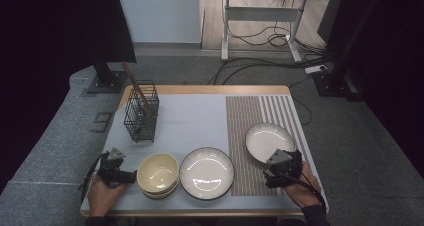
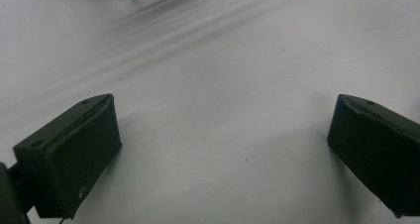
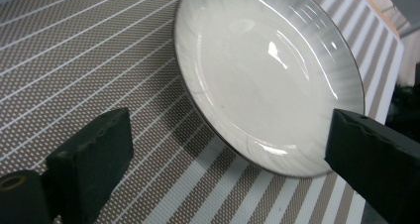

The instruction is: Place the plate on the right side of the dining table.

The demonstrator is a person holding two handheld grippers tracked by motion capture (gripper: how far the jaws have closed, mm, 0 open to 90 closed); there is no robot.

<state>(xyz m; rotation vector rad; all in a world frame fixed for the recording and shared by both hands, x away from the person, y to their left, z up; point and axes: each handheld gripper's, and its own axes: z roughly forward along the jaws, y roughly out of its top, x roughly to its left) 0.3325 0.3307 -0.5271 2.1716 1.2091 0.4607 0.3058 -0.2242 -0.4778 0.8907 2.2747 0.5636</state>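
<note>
Right hand-held gripper (image 3: 228, 154) open, empty, just over plate (image 3: 267, 70) on striped mat (image 3: 84, 60): plate set down. Left hand-held gripper (image 2: 223, 149) open, empty, beside bowls (image 1: 158, 173); bowls untouched.

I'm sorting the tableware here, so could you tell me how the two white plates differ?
The middle plate lies on the plain grey mat, beside the stacked bowls; the right plate lies on the striped placemat, before the open right gripper. The middle plate looks larger. Both are white, round, empty and upright.
</note>
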